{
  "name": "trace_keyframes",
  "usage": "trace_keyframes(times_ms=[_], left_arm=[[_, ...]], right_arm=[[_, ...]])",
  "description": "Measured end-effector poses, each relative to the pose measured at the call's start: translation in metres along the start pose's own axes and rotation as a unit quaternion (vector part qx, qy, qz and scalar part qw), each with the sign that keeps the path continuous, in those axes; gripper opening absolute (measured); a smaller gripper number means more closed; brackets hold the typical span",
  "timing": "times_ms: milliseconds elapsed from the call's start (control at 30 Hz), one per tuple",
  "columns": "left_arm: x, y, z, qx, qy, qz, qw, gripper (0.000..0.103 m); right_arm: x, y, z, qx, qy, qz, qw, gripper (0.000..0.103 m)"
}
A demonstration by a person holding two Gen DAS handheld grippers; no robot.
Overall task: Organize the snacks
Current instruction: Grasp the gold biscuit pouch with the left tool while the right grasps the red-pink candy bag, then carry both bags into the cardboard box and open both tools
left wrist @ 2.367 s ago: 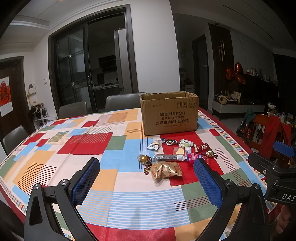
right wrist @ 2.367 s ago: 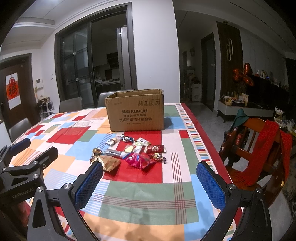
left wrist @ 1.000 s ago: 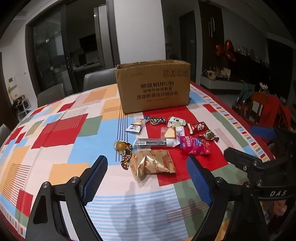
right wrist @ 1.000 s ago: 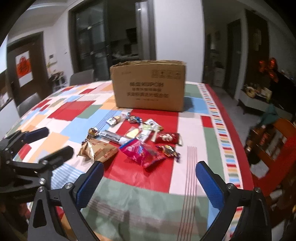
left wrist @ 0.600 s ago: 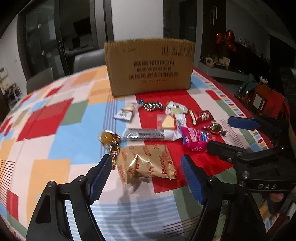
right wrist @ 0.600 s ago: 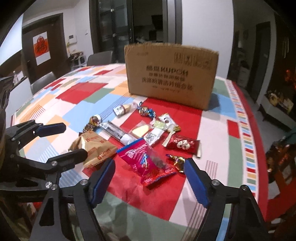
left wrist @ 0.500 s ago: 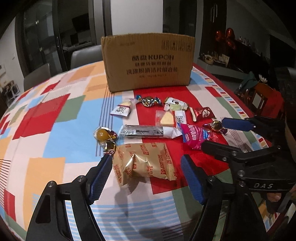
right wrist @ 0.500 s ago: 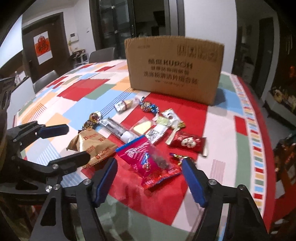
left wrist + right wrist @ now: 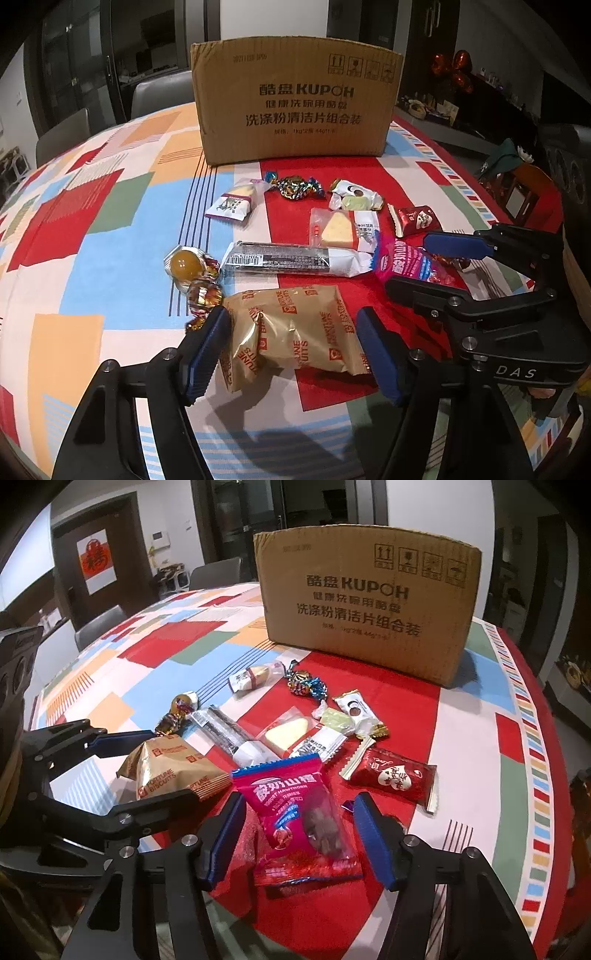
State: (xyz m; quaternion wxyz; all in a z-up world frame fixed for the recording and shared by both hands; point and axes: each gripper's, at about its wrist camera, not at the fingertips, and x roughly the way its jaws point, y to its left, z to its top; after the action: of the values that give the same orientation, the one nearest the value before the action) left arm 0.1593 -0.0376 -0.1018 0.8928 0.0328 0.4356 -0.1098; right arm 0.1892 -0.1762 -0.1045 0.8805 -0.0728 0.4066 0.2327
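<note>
From my left gripper (image 9: 293, 352), jaws closing astride the gold biscuit packet (image 9: 295, 334) on the patchwork tablecloth (image 9: 110, 229), cardboard box (image 9: 295, 99) behind.

From my right gripper (image 9: 299, 843), jaws narrowing around the pink snack bag (image 9: 299, 812); dark doorways beyond.

On the tabletop (image 9: 92, 258) a cardboard box (image 9: 295, 103) stands behind a scatter of snacks. Nearest lie a biscuit packet (image 9: 295, 332), left, and a hawthorn candy bag (image 9: 303, 812), right, with a long bar (image 9: 291, 259) behind them.
</note>
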Motion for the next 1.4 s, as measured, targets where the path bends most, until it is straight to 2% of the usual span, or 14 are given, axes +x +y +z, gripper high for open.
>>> trace_keyframes(times_ms=[67, 100, 167, 300, 467, 800, 1167, 1400], left_arm=[[0.000, -0.001, 0.000, 0.004, -0.004, -0.001, 1.0000, 0.067], [0.000, -0.001, -0.001, 0.005, -0.006, -0.003, 1.0000, 0.063], [-0.001, -0.001, -0.001, 0.007, -0.009, -0.003, 0.9999, 0.060], [-0.005, -0.003, -0.002, 0.014, -0.019, -0.006, 0.9997, 0.050], [-0.014, -0.002, -0.002, 0.004, -0.030, -0.019, 0.9993, 0.047], [-0.051, 0.000, 0.014, 0.000, -0.063, -0.013, 0.9979, 0.047], [-0.086, 0.010, 0.085, 0.024, -0.146, 0.004, 0.9890, 0.047], [-0.084, 0.018, 0.134, 0.043, -0.164, 0.002, 0.9856, 0.047]], right_arm=[[0.001, 0.001, 0.001, -0.003, 0.000, -0.001, 1.000, 0.059], [0.002, 0.003, 0.001, -0.007, 0.002, 0.000, 1.000, 0.051], [0.004, 0.006, 0.000, -0.014, 0.012, 0.003, 1.000, 0.043], [0.003, 0.009, -0.001, -0.014, 0.008, -0.001, 1.000, 0.039], [-0.007, 0.011, -0.003, 0.001, -0.003, -0.005, 1.000, 0.039], [-0.042, 0.015, 0.007, 0.031, -0.050, -0.018, 0.998, 0.039], [-0.081, 0.004, 0.059, 0.053, -0.126, -0.051, 0.989, 0.039], [-0.097, -0.013, 0.106, 0.060, -0.164, -0.068, 0.982, 0.039]])
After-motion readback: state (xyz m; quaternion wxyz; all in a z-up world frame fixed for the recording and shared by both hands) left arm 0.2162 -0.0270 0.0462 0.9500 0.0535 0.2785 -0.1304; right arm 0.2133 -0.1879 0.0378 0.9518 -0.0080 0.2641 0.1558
